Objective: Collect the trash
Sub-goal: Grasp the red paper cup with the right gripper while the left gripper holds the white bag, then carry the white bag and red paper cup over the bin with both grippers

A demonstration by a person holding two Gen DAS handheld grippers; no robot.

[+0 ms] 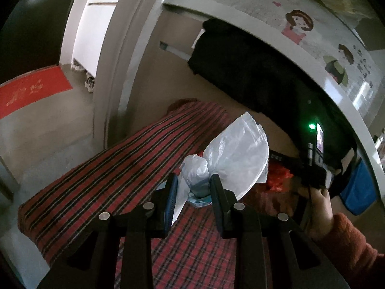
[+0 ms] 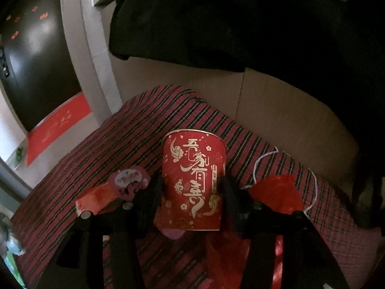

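Plaid cloth (image 2: 144,130) under left fingers (image 1: 193,185) clamping white bag (image 1: 238,154); right fingers (image 2: 193,190) apart around red cup (image 2: 195,180).

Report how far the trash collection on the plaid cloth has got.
Done: nothing visibly binned; no bin or bag for the trash shows in either view. In hand: the left gripper is shut on a crumpled white plastic bag; the right gripper straddles the red paper cup, grip uncertain. Left: the red wrapper, the pink round sticker and the white string lie on the plaid cloth.
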